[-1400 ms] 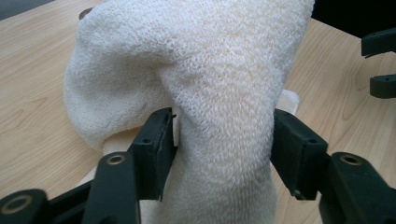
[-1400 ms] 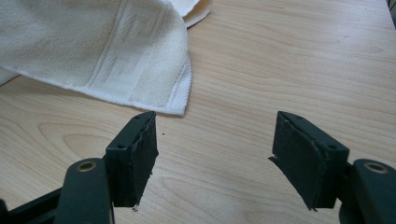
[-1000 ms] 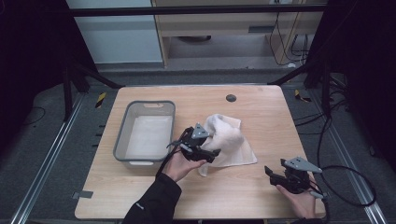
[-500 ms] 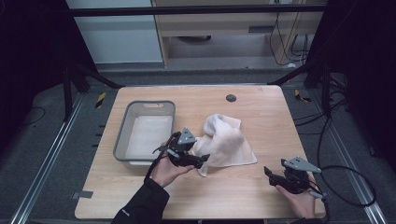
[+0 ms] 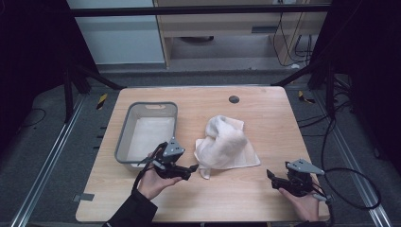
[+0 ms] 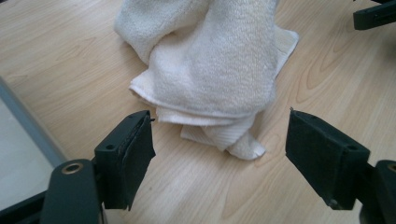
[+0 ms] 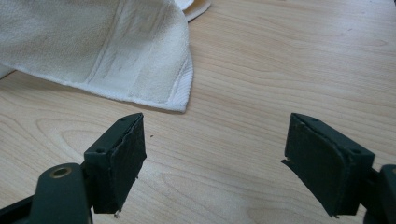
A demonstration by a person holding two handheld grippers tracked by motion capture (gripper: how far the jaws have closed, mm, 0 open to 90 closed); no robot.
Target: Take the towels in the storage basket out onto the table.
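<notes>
Whereas a second ago the left gripper (image 5: 193, 168) sat up against the near-left edge of the towel (image 5: 226, 144), it now stands drawn back toward the person, just clear of the cloth, with its jaws parted wide and nothing between them.

Item, towel: white terry, crumpled into a loose heap near the middle of the wooden surface (image 5: 265, 113), one flat layer spread beneath the bunched part. A small folded corner (image 6: 243, 148) pokes out toward the left gripper (the left gripper view puts it between and just beyond the two jaws). The heap looks somewhat differently bunched than in the earlier pictures, and it lies released, touched by neither gripper.

Item, right gripper (image 5: 270, 175): near the front-right of the surface, well apart from the towel's body, jaws spread and empty. It has kept its place throughout. In the right gripper view, the towel's hemmed corner (image 7: 180, 95) lies flat ahead of its left jaw.

Item, grey basin (image 5: 124, 137): left of the towel, just beyond the left hand (image 5: 153, 182); empty, as far as can be seen.

Judgement: the left gripper has let go after a pull or adjustment; the towel lies unfolded and outside the basin, so a fresh grasp, probably at the protruding corner, seems due.
</notes>
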